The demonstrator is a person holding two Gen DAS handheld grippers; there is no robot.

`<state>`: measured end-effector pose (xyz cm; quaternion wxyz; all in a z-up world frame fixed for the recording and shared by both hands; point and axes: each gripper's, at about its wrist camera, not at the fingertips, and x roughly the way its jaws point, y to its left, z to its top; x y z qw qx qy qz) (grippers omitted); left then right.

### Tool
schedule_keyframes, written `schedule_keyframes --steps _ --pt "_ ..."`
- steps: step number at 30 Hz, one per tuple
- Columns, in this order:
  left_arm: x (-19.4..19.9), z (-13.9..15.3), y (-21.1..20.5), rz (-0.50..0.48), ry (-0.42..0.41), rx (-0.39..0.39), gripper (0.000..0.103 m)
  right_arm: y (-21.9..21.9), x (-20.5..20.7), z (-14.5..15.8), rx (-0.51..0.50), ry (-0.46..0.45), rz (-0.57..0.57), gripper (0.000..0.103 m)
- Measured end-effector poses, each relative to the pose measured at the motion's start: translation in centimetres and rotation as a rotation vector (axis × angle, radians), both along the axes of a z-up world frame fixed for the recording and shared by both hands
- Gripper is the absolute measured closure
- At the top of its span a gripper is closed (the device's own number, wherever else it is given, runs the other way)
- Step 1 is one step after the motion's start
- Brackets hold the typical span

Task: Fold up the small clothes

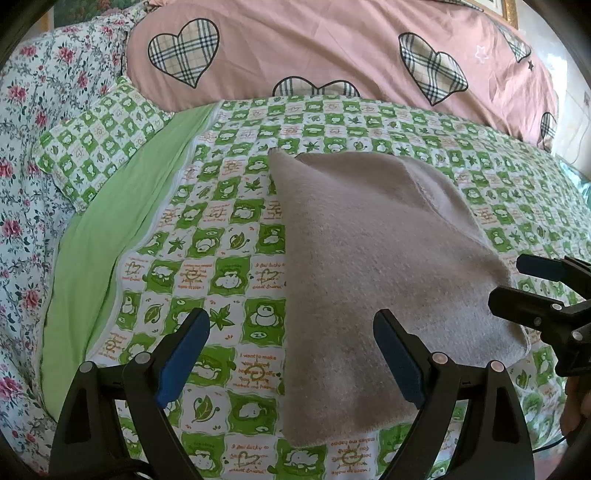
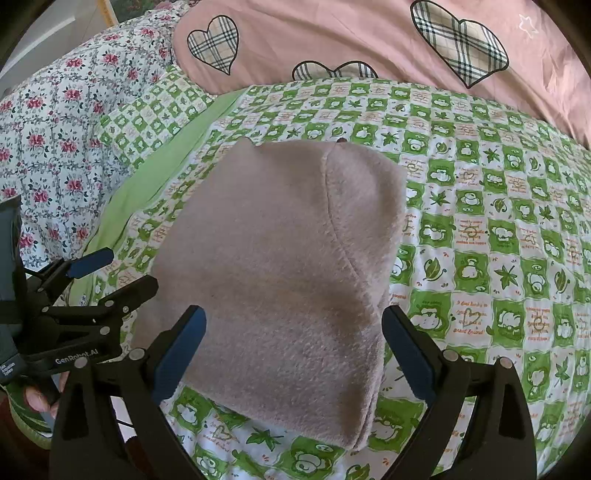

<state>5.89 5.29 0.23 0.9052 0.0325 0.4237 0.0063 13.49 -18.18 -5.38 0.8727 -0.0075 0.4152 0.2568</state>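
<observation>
- Folded beige cloth [image 2: 280, 266] lies flat on the green checked bedsheet [image 2: 480, 229] (pink quilt [image 2: 351, 33] behind).
- Left tool [image 1: 291, 354] and right tool [image 2: 293, 350] both gape, holding nothing.

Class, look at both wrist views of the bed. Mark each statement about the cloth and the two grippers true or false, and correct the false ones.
1. The beige garment lies folded on the green checked sheet. True.
2. The left gripper is clamped on the garment. False: its jaws stand open and hold nothing.
3. The right gripper has open jaws. True.
4. A blue striped quilt lies behind the sheet. False: the quilt is pink with plaid hearts.
5. A floral cover lies at the left. True.
</observation>
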Motion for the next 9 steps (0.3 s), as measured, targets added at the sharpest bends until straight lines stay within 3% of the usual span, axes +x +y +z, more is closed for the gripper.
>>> schedule_keyframes --steps 9 --pt "0.04 0.18 -0.02 0.003 -0.012 0.007 0.012 -0.35 0.62 -0.06 0.019 0.003 -0.006 0.007"
